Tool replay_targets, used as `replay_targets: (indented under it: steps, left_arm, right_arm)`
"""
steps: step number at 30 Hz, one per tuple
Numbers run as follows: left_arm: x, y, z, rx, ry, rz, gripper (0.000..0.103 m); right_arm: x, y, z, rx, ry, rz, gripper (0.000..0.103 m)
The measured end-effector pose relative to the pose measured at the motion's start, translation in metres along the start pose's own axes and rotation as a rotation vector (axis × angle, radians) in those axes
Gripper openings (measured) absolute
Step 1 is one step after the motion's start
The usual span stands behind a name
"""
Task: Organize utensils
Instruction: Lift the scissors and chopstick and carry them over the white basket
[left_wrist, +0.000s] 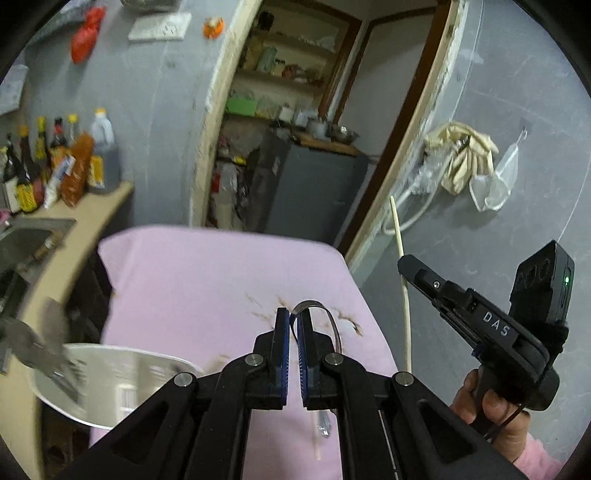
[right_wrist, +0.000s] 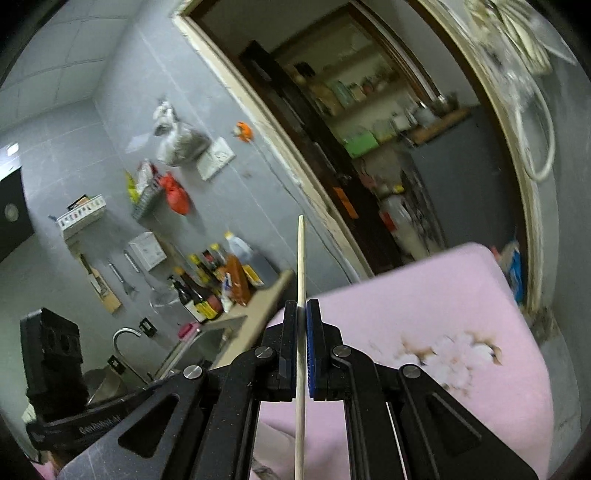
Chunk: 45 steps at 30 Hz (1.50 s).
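Observation:
My left gripper (left_wrist: 293, 314) is shut on a thin metal utensil (left_wrist: 321, 308). Its shiny curved end arcs out past the blue pads, and its handle shows below the fingers. It hangs above the pink cloth-covered table (left_wrist: 192, 280). A steel bowl (left_wrist: 110, 380) at the lower left holds several blurred metal utensils (left_wrist: 40, 343). My right gripper (right_wrist: 302, 304) is shut on a pale wooden chopstick (right_wrist: 301, 258) that stands nearly upright. The left wrist view shows the same right gripper (left_wrist: 406, 264) at the right, with the chopstick (left_wrist: 400, 266) in it and a hand below.
A counter (left_wrist: 85, 218) on the left carries several sauce bottles (left_wrist: 55, 162) and a sink (left_wrist: 26, 236). Behind the pink table (right_wrist: 443, 295) is an open doorway (left_wrist: 295, 129). Gloves and bags (left_wrist: 465, 158) hang on the grey wall. The cloth has scorch marks (right_wrist: 450, 347).

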<state>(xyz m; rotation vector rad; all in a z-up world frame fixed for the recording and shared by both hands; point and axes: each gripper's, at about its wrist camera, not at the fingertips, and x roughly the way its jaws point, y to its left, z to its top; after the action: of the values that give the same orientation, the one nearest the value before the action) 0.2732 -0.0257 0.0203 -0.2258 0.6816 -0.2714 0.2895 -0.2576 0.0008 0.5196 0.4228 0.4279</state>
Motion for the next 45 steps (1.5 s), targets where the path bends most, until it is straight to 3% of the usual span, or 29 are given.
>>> replay_targets:
  steps: [7,11,22,31,39,45]
  left_arm:
    - [-0.056,0.045,0.024,-0.009,-0.086,0.067,0.005]
    - [-0.081,0.079,0.031,-0.015,-0.132,0.146,0.005]
    - [-0.099,0.161,0.021,-0.034,-0.190,0.359,0.005]
    - [-0.078,0.175,0.006,0.012,-0.199,0.445,0.005]
    - [-0.058,0.160,-0.012,0.099,-0.214,0.456,0.005]
    - [-0.051,0.152,-0.022,0.153,-0.203,0.459,0.005]
  right_arm:
    - [0.019,0.066,-0.004,-0.046,-0.084,0.081,0.004]
    - [0.036,0.090,-0.016,-0.053,-0.116,0.103,0.004]
    - [0.073,0.122,-0.061,-0.078,-0.190,0.098,0.004]
    - [0.088,0.133,-0.090,-0.147,-0.245,0.017,0.004]
    - [0.093,0.136,-0.109,-0.254,-0.231,-0.018,0.004]
    - [0.089,0.144,-0.108,-0.280,-0.231,0.003,0.004]
